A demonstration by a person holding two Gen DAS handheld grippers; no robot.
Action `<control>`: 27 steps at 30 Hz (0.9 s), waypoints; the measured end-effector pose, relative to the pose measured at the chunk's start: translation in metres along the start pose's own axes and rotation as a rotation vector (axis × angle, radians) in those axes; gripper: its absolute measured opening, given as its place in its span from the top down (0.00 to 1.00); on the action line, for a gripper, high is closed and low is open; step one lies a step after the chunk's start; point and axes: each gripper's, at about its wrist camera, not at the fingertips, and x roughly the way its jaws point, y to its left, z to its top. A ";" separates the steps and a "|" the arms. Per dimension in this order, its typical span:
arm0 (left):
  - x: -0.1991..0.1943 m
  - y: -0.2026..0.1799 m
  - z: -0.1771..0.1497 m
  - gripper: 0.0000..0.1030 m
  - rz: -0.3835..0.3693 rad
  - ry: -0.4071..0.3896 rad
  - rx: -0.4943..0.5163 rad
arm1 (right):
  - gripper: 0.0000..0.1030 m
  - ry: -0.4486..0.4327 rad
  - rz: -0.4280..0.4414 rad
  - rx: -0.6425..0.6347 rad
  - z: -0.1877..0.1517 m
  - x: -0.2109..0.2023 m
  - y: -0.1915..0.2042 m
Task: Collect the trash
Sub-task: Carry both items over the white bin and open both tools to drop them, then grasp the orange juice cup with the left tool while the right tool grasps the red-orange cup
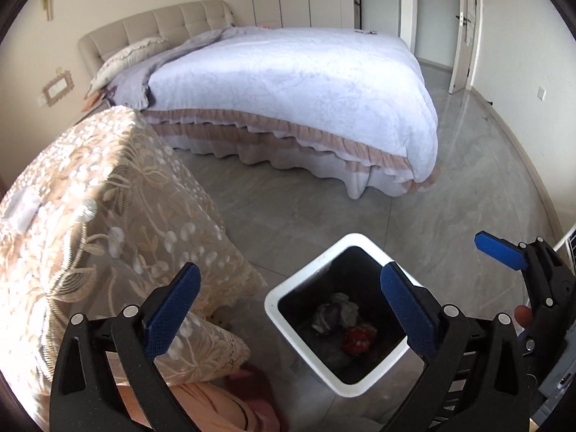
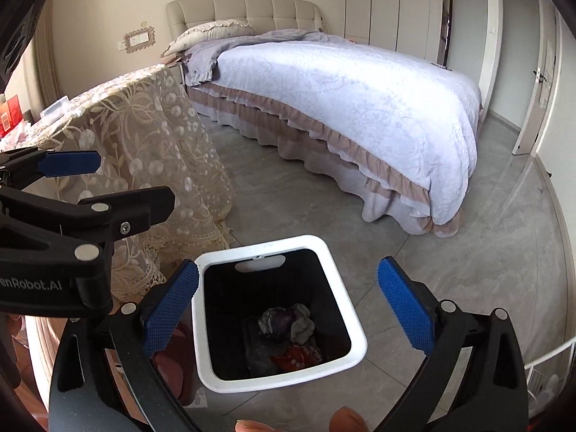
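A bin with a white rim [image 1: 288, 286] [image 2: 280, 244] and dark inside stands on the grey floor beside the draped table. At its bottom lie a crumpled grey wad [image 1: 334, 313] [image 2: 288, 322] and a red wrapper [image 1: 360, 336] [image 2: 298, 356]. My left gripper [image 1: 288, 309] hangs above the bin's left side, open, with nothing between its blue pads [image 1: 172, 309]; in the right wrist view it [image 2: 135, 178] sits at the left. My right gripper [image 2: 288, 306] is open over the bin mouth and holds nothing. One of its blue pads [image 1: 498, 250] shows at the right edge.
A table under a lace cloth [image 1: 108, 216] [image 2: 151, 136] stands left of the bin. A bed with a white quilt [image 1: 306, 90] [image 2: 360, 108] fills the back. An open door [image 2: 536, 82] is at far right. A white wire rack [image 2: 547, 370] is at lower right.
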 end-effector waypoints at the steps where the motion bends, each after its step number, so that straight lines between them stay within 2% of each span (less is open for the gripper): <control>1: -0.007 0.003 0.002 0.04 0.010 -0.011 -0.006 | 0.04 -0.019 0.002 -0.005 0.004 -0.005 0.003; 11: -0.065 0.041 0.006 0.04 0.107 -0.110 -0.100 | 0.04 -0.184 0.057 -0.044 0.041 -0.049 0.033; 19: -0.104 0.076 -0.003 0.04 0.162 -0.186 -0.179 | 0.04 -0.264 0.110 -0.110 0.062 -0.075 0.066; 27: -0.137 0.120 -0.019 0.04 0.252 -0.234 -0.263 | 0.04 -0.317 0.179 -0.176 0.075 -0.090 0.109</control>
